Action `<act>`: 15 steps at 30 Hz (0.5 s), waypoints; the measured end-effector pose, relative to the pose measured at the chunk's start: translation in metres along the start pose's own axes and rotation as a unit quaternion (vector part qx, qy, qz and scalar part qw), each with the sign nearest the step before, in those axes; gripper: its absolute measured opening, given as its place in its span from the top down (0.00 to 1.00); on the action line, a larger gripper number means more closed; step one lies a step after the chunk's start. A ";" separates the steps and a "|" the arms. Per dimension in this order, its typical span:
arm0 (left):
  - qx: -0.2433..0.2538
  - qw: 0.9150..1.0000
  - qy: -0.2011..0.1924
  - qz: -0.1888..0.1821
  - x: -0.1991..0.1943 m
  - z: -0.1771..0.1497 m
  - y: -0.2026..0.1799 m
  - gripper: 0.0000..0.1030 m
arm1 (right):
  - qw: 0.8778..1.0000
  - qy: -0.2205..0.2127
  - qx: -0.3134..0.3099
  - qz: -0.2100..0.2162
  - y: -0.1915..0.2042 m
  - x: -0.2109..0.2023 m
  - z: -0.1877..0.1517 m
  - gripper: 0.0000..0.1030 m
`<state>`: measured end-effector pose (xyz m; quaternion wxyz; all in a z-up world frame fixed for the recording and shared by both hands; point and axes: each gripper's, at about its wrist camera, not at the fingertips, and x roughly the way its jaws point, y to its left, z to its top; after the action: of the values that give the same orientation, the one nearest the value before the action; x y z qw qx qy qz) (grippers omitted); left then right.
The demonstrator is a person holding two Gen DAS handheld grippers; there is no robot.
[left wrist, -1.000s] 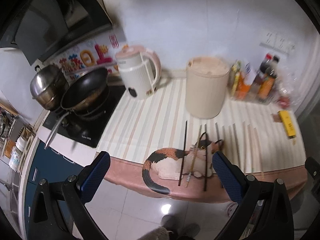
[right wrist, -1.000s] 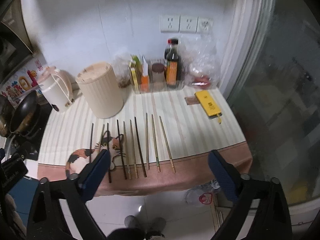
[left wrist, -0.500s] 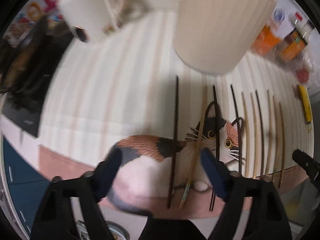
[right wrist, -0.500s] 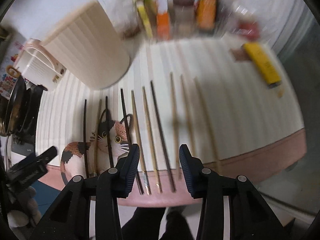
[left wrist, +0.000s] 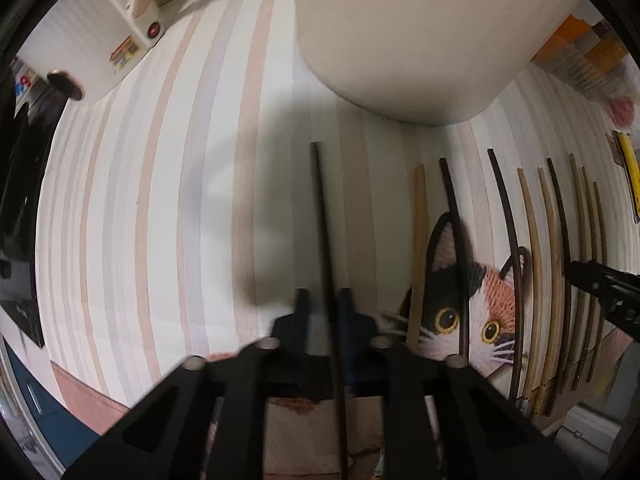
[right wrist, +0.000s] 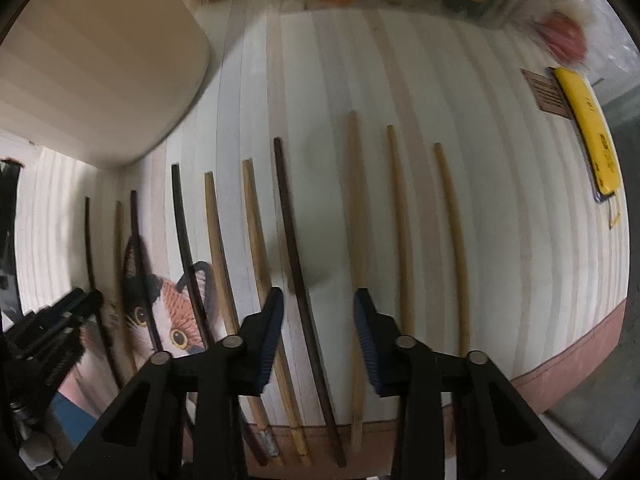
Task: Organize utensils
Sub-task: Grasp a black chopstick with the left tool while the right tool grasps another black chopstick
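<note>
Blue ribbed fingers (left wrist: 346, 312) pinching slim dark chopstick (left wrist: 320, 208), striped mat (left wrist: 160, 184)

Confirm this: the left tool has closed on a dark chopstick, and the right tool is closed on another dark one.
Half right. The left tool is shut on the leftmost dark chopstick, but the right wrist view shows the right tool open, merely straddling a dark chopstick.

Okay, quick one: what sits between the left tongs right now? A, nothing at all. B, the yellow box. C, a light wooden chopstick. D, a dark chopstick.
D: in the left wrist view the left tongs stand nearly closed around the leftmost dark chopstick, which runs straight between their blue pads, while the light chopsticks lie further right.
</note>
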<state>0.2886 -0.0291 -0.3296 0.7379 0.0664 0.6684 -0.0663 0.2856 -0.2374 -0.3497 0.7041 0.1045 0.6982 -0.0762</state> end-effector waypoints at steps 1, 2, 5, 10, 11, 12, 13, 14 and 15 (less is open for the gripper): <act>0.004 1.000 0.008 0.004 -0.001 0.000 0.000 0.96 | 1.000 0.008 -0.007 -0.009 0.004 0.004 0.001 0.78; 0.004 1.000 0.008 0.002 -0.001 0.000 0.000 0.96 | 1.000 0.015 -0.012 -0.013 0.006 0.008 0.000 0.81; -0.002 1.000 0.011 -0.005 -0.002 -0.003 0.004 0.96 | 0.999 0.016 -0.013 -0.041 0.011 0.008 -0.002 0.94; -0.036 0.998 0.033 -0.041 -0.015 0.001 0.034 0.96 | 0.997 0.051 0.048 -0.016 -0.002 0.006 -0.012 0.94; -0.037 0.998 0.035 -0.046 -0.015 0.001 0.039 0.96 | 0.997 0.055 0.054 -0.014 -0.002 0.005 -0.013 0.94; -0.035 0.997 0.038 -0.050 -0.016 0.003 0.042 0.96 | 0.997 0.056 0.056 -0.014 -0.002 0.004 -0.014 0.94; -0.035 0.997 0.040 -0.054 -0.017 0.003 0.043 0.95 | 0.996 0.062 0.055 -0.016 -0.001 0.003 -0.013 0.94; -0.033 0.997 0.041 -0.056 -0.016 0.005 0.048 0.95 | 0.996 0.067 0.055 -0.020 0.001 0.003 -0.012 0.94; -0.028 0.997 0.043 -0.057 -0.017 0.009 0.051 0.94 | 0.996 0.071 0.056 -0.023 0.003 0.002 -0.011 0.94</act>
<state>0.3051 0.0198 -0.3113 0.7048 0.0100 0.7040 -0.0868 0.2754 -0.2319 -0.3519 0.6437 0.1327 0.7435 -0.1235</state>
